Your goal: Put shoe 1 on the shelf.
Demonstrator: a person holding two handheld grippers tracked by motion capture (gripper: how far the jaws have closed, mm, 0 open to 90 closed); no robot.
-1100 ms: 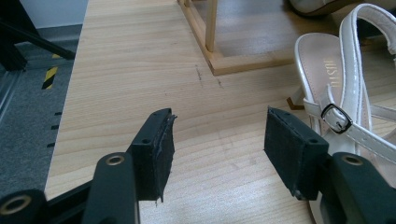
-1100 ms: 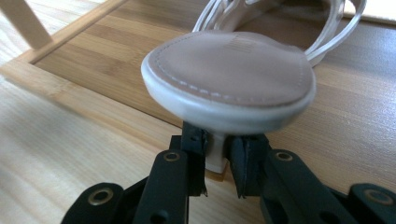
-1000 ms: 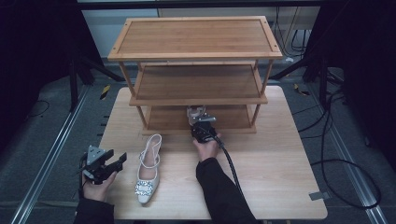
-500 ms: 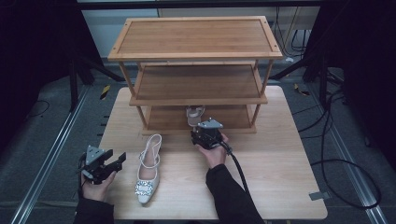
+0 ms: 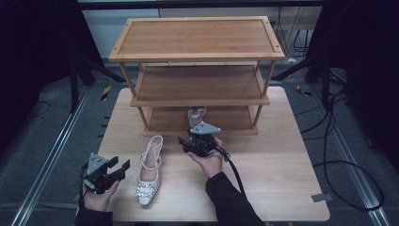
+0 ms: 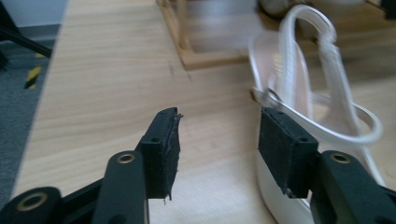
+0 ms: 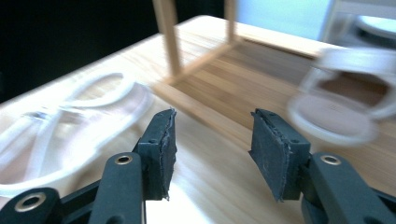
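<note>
Shoe on table [image 5: 149, 172]: lower centre-left of high view, long axis toe-down to heel-up
Left gripper [image 5: 117, 169]: jaws spread, closing, empty; shoe just right, nearer
Right gripper [image 5: 186, 141]: jaws apart, empty
Shelved shoe [image 5: 197, 115]: bottom shelf

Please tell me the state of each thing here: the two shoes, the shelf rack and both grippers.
Shoe on table: lying flat, untouched.
Shoe on bottom shelf: set down, released.
Shelf rack: upright, upper shelves bare.
Left gripper: open, beside the shoe.
Right gripper: open, holding nothing.
</note>
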